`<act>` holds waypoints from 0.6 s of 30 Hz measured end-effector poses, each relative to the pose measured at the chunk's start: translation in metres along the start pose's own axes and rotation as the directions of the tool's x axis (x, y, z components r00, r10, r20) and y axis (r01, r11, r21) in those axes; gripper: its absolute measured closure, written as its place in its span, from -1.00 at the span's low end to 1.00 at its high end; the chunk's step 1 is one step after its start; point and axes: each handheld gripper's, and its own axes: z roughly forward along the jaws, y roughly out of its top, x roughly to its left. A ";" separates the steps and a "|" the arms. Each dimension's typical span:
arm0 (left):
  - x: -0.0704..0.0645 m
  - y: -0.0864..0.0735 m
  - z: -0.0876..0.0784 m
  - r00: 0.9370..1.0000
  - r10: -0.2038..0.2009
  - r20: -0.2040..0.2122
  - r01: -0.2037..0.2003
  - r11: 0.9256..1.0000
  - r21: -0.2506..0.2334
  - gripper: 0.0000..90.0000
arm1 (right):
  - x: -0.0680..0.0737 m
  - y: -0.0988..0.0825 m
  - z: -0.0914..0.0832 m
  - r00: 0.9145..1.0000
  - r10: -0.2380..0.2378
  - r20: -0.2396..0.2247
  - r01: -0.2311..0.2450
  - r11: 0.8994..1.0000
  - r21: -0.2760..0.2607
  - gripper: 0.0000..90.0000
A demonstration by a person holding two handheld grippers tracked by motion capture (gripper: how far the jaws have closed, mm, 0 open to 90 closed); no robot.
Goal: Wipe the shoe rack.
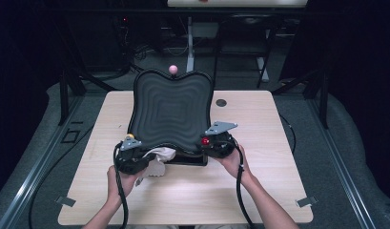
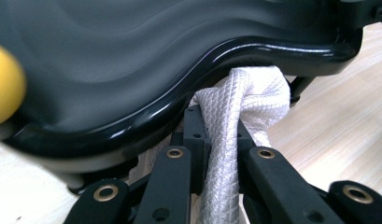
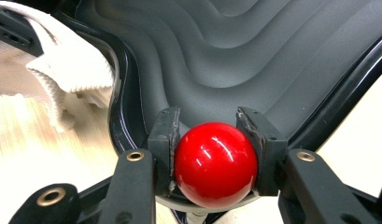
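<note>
A pale wooden tabletop (image 1: 259, 191) carries a black wavy-ribbed tray (image 1: 172, 109), tilted up near its middle. A white woven cloth (image 2: 235, 140) hangs under the tray's near edge — the left gripper (image 2: 216, 135) is clamped on it. The right gripper (image 3: 215, 140) pinches the tray's glossy red ball knob (image 3: 215, 163) at the near right corner.

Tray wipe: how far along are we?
Done: right gripper clamps the red knob, tilting the tray up off the table; left gripper grips the cloth.
In hand: cloth sits under the tray's near rim.
Left: judging by that, most wiping remains.
</note>
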 end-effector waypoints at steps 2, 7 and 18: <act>-0.002 0.002 0.003 1.000 0.001 0.002 -0.001 1.000 -0.003 0.84 | 0.000 0.000 0.000 1.000 -0.001 -0.001 0.001 1.000 0.001 0.33; -0.009 0.008 0.014 1.000 0.009 0.015 -0.009 1.000 0.000 0.84 | 0.000 0.000 0.000 1.000 0.001 -0.001 -0.001 1.000 -0.001 0.33; -0.033 0.019 0.037 0.997 0.055 0.062 -0.055 0.998 -0.002 0.84 | -0.001 0.000 0.000 1.000 0.001 -0.004 -0.001 1.000 -0.001 0.33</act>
